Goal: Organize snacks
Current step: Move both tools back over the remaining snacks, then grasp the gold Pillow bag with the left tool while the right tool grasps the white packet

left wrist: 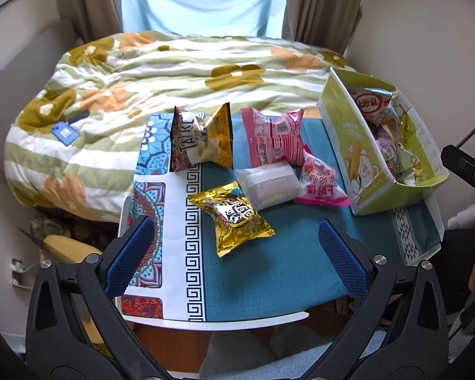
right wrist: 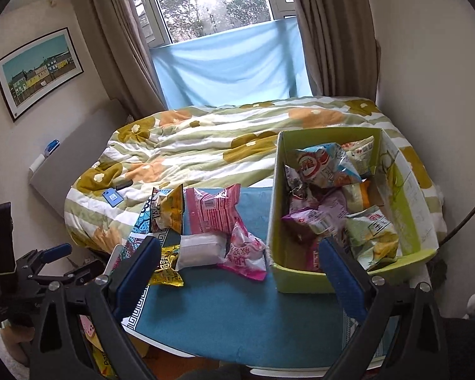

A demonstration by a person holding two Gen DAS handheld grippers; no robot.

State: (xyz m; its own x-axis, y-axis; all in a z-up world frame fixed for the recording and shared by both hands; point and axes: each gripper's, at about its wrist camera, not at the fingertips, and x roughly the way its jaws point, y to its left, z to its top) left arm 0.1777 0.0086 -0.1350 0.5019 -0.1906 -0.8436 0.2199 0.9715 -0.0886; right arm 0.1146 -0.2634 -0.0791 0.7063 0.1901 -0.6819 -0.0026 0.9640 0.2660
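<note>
Both the left gripper [left wrist: 234, 253] and the right gripper [right wrist: 237, 272] are held spread wide and empty above the tabletop's [left wrist: 269, 272] near edge. Five snack packets, among them a gold packet [left wrist: 232, 217], are scattered mid-tabletop; others are piled in a green box [right wrist: 296, 277] at its right edge.

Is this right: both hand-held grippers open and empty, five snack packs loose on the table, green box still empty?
Not quite. The green box already holds several snack packs, plain in the right wrist view. The rest stands: the left hand-held gripper and right hand-held gripper are open and empty, and five packs lie loose on the table.
</note>
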